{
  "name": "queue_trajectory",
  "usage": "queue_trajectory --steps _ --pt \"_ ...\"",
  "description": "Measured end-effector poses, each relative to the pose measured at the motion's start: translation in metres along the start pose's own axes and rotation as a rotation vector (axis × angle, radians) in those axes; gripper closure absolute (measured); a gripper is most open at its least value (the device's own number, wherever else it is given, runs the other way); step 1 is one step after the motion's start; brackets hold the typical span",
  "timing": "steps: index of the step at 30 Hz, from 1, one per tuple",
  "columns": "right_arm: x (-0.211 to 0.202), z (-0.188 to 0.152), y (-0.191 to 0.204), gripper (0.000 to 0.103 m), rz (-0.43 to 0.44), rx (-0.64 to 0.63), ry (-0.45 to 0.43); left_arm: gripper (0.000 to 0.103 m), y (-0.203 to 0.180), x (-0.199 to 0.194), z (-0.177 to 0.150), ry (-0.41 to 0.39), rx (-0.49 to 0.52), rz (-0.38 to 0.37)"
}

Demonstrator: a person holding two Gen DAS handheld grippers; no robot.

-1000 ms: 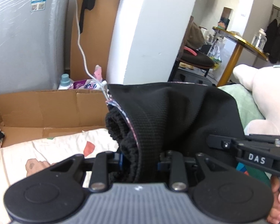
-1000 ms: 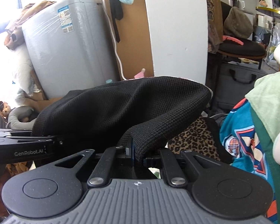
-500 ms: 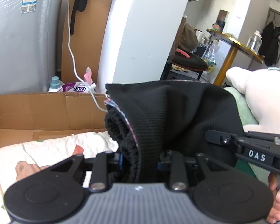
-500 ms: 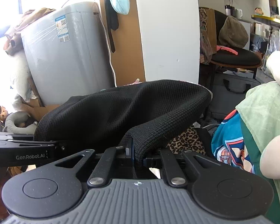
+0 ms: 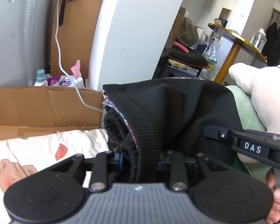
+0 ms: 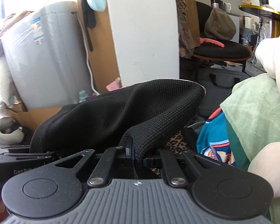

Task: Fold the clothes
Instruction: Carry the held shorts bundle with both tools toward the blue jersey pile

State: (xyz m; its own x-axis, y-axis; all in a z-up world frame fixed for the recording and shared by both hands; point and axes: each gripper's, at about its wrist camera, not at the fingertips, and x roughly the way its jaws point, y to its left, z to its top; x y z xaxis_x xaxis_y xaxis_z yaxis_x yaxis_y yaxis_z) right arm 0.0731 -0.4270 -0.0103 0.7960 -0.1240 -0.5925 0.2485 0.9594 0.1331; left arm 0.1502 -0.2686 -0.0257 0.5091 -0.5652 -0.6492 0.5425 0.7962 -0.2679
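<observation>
A black knit garment (image 5: 168,112) with a leopard-print lining is held up in the air between both grippers. My left gripper (image 5: 140,160) is shut on a bunched edge of it, the cloth filling the gap between the fingers. In the right wrist view the same black garment (image 6: 121,112) drapes over my right gripper (image 6: 138,156), which is shut on a fold of it. Each gripper shows at the side of the other's view: the right gripper's body (image 5: 252,147), and the left gripper's body (image 6: 18,160).
A cardboard box (image 5: 43,108) and a white printed sheet (image 5: 46,149) lie at the left. A white pillar (image 6: 143,33), a grey wrapped appliance (image 6: 43,56), a green blanket (image 6: 255,115), a blue printed garment (image 6: 212,141), a white plush toy (image 5: 267,97) and a black chair (image 6: 220,48) surround me.
Both grippers, still holding the black garment, have shifted slightly; the background has slid to the right and down in both views.
</observation>
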Motion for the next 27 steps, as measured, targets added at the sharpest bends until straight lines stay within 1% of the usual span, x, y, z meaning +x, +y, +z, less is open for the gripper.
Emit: queue_trajectory --steps 4,8,10,12,15,18,22,24,27 --pt "0.012 -0.002 -0.019 0.096 -0.029 0.025 0.015 0.071 -0.01 0.021 -0.002 0.013 -0.01 -0.013" --pt "0.029 -0.006 -0.043 0.096 -0.078 0.042 0.043 0.071 -0.021 0.047 -0.009 0.032 -0.014 -0.034" --pt "0.039 -0.008 -0.054 0.096 -0.106 0.046 0.056 0.071 -0.026 0.061 -0.013 0.037 -0.015 -0.051" --pt "0.048 -0.009 -0.062 0.096 -0.14 0.043 0.067 0.071 -0.028 0.076 -0.016 0.038 -0.042 -0.075" --pt "0.061 -0.011 -0.071 0.096 -0.188 0.036 0.076 0.071 -0.031 0.095 -0.024 0.026 -0.045 -0.095" --pt "0.074 -0.013 -0.078 0.096 -0.213 0.009 0.076 0.071 -0.031 0.109 -0.036 0.0 -0.057 -0.114" --pt "0.09 -0.025 -0.084 0.096 -0.233 -0.043 0.06 0.071 -0.023 0.123 -0.049 -0.026 -0.102 -0.135" --pt "0.095 -0.033 -0.089 0.096 -0.239 -0.037 0.046 0.071 -0.019 0.133 -0.055 -0.031 -0.135 -0.152" --pt "0.107 -0.045 -0.091 0.096 -0.243 -0.05 0.026 0.071 -0.016 0.146 -0.065 -0.043 -0.115 -0.154"
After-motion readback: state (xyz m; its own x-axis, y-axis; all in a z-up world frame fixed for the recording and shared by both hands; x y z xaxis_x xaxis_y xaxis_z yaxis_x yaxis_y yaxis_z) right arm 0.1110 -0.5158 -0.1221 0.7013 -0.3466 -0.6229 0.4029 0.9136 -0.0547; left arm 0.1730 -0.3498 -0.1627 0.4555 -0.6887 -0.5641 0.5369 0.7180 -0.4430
